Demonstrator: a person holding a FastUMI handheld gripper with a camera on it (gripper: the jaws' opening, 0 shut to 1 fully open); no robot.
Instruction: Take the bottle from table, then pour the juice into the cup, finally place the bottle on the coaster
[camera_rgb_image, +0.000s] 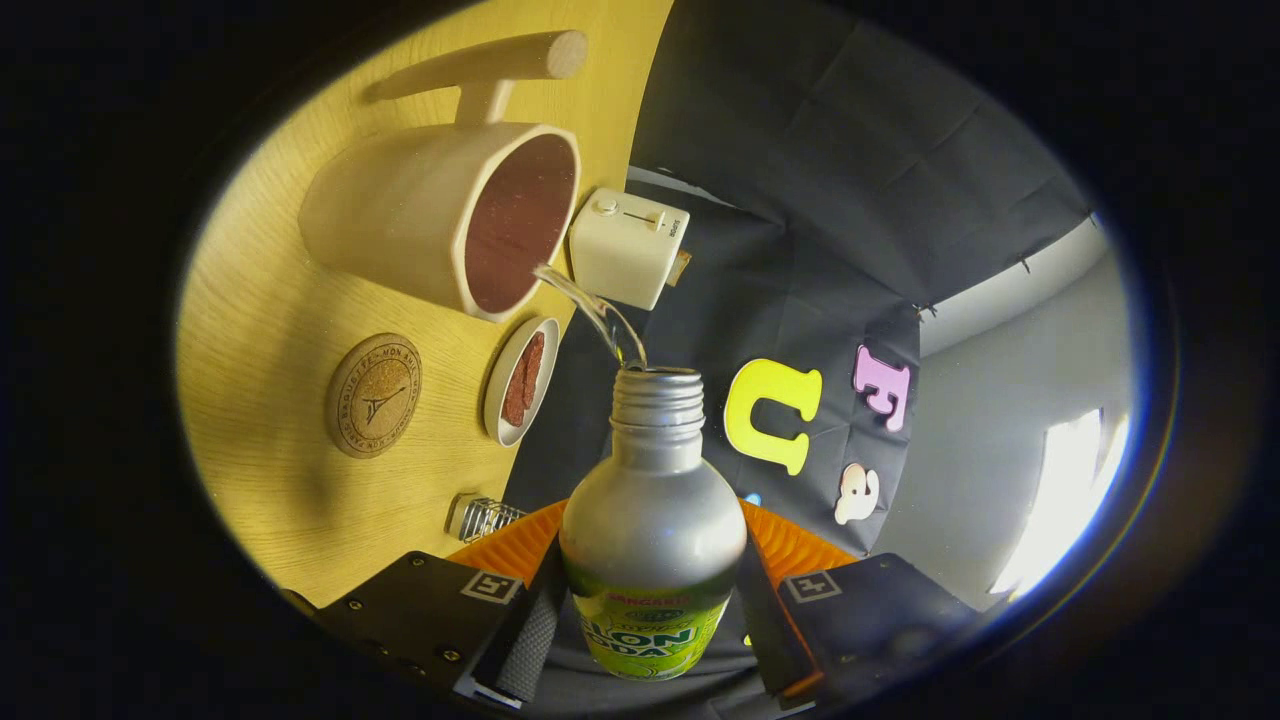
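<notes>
Two of three steps underway or done, by the look of it: bottle (650, 520) lifted off the table (270, 330) and tipped toward the cup (450, 215), stream of clear liquid (592, 310) arcing from the open threaded neck over the cup's rim. Pouring in progress, then; placing on the coaster (373, 395) left to do.

Counted, from largest to smallest:

One wooden table, pale yellow grain, carrying everything else.

One cup, cream with a long handle, reddish-brown inside, standing beyond the bottle's mouth; level of liquid inside impossible to judge.

One bottle, silver with a green label, cap off, clamped at its lower body in the gripper (650, 620), a black finger pressing on either flank, orange ribbed parts behind. Claw clenched on the bottle, firmly as far as can be seen.

One cream boxy device (625, 248) with a dial and a slot, just beside the cup's rim.

One round cork coaster, bare, lying on the table apart from the cup, near the small dish.

One small white dish (520, 380) holding something reddish-brown, between coaster and stream.

One small wire object (482, 517) near the left finger, too small to identify.

Likely need ahead: righting the bottle before carrying it over to the coaster, to avoid dribbling across the table.
</notes>
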